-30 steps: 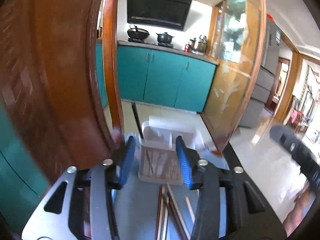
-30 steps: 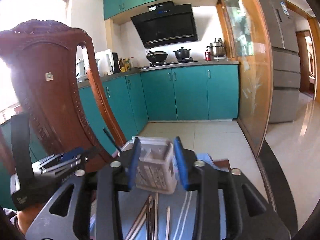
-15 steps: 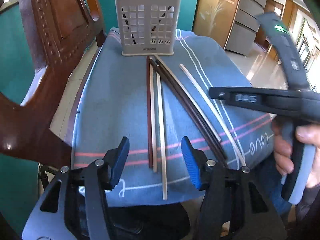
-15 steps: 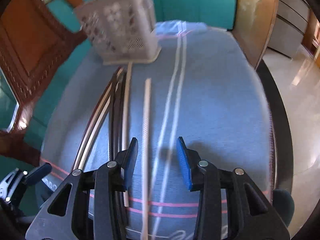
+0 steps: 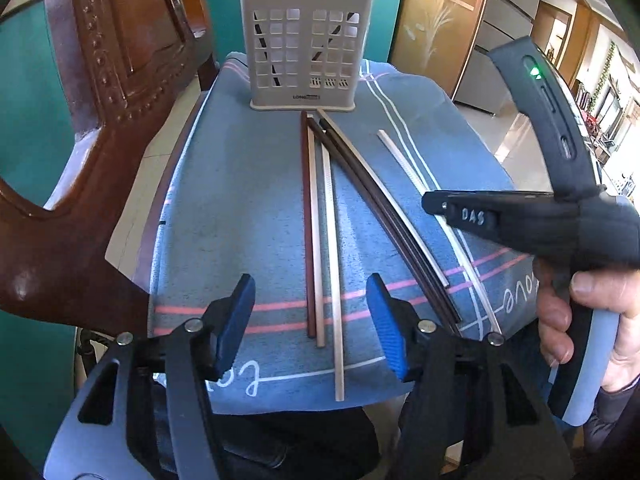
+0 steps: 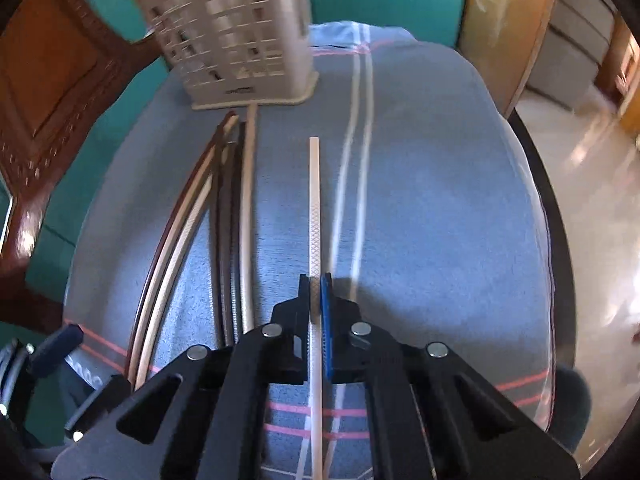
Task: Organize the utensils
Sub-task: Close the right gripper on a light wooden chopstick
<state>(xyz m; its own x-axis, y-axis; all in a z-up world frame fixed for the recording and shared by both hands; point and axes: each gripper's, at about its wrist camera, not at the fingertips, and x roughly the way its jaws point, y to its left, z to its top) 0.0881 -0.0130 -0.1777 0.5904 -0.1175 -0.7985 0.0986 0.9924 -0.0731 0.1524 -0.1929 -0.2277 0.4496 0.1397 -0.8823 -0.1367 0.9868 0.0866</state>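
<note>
One pale chopstick pinched by right gripper, fingers just closed; left gripper open over the centre three. Lift level, tip into holder, upper left.

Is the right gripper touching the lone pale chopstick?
Touching. The right wrist view shows the right gripper shut on the pale chopstick, a pad against each side.

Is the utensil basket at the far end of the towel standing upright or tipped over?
Upright. The utensil basket stands on its flat base on the blue towel, open top up, dark utensils poking out.
</note>
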